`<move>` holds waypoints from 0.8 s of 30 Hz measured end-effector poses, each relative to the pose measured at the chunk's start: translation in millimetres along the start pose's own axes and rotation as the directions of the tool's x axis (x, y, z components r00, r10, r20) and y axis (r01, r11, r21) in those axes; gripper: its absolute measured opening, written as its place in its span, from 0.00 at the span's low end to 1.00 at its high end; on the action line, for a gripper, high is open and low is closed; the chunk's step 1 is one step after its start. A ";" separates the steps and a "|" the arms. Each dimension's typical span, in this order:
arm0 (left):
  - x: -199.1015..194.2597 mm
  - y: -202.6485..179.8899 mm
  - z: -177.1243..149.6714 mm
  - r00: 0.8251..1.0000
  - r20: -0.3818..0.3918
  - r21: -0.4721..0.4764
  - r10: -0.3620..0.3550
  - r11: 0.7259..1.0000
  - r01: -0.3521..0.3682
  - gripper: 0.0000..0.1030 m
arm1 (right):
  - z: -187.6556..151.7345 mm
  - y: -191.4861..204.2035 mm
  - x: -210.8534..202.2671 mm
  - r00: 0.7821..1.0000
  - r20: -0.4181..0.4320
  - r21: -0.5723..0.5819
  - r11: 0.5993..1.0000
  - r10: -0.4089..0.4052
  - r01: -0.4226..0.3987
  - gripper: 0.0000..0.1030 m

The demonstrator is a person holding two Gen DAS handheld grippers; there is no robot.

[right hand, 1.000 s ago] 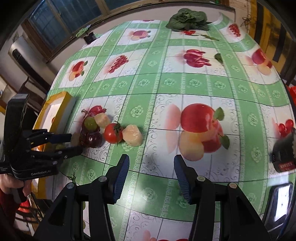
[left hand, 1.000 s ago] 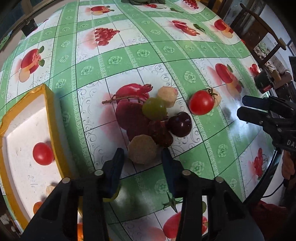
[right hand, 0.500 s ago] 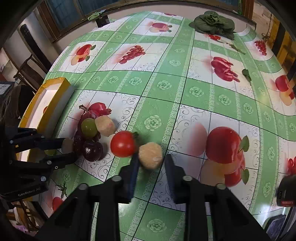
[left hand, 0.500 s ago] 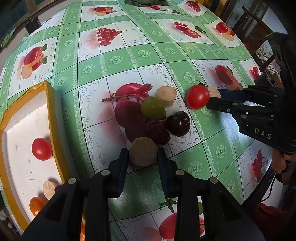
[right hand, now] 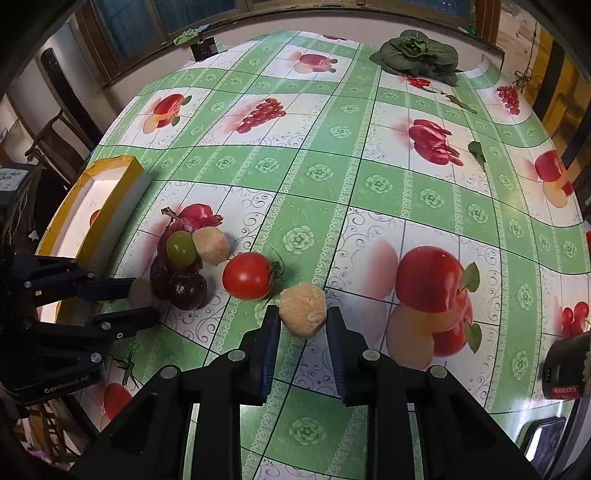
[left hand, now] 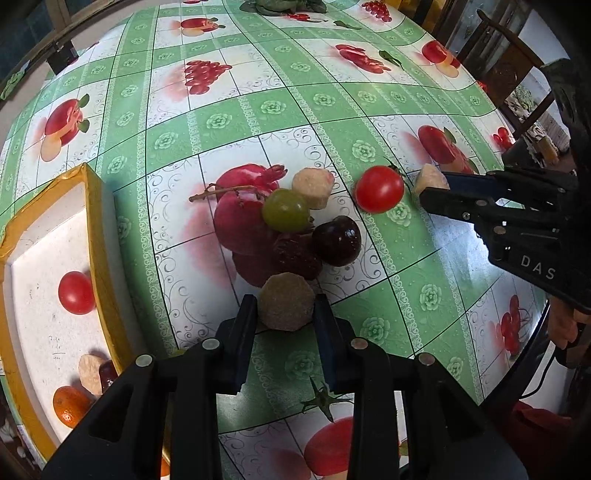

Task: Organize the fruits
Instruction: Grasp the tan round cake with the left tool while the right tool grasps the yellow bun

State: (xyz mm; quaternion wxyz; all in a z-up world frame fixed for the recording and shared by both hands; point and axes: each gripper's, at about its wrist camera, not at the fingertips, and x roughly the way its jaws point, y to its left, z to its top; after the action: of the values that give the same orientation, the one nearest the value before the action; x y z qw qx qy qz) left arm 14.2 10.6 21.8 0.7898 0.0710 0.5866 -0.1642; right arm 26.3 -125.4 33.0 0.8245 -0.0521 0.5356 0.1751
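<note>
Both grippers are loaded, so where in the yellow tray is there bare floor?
The yellow tray is bare at its far end, beyond the cherry tomato. Its near corner is crowded: an orange and a tan chunk lie there.

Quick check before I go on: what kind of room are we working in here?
Most likely a home dining room: a table under a fruit-print green oilcloth, dark wooden chairs beside it, windows along the far wall, and a leafy cabbage on the table.
</note>
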 end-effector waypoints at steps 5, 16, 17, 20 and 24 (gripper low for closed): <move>-3.1 -2.0 -0.2 1.000 0.012 0.003 0.003 1.000 -0.003 0.27 | -1.8 -0.3 -7.8 1.000 0.014 0.007 1.000 0.001 -0.001 0.25; -10.5 -2.2 -5.6 1.000 0.030 0.008 0.008 1.000 -0.009 0.27 | -4.5 4.5 -20.3 0.999 0.038 0.011 1.000 0.008 -0.009 0.25; -11.1 -2.1 -5.7 0.999 0.032 0.007 0.008 1.000 -0.008 0.27 | -4.7 5.6 -21.4 0.999 0.040 0.010 1.000 0.009 -0.010 0.25; -13.3 -2.0 -6.1 0.999 0.038 0.007 0.009 1.000 -0.009 0.27 | -4.2 8.0 -24.4 0.999 0.046 0.007 1.000 0.014 -0.014 0.25; -16.8 -1.2 -6.7 0.999 0.045 0.006 0.012 1.000 -0.012 0.27 | -2.3 10.0 -26.9 0.998 0.052 0.003 1.000 0.019 -0.019 0.25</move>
State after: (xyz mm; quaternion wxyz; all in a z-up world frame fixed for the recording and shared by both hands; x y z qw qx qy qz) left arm 3.4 14.5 35.9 0.8035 0.0734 0.5679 -0.1629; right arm 11.0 -123.0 57.3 0.8364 -0.0410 0.5149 0.1831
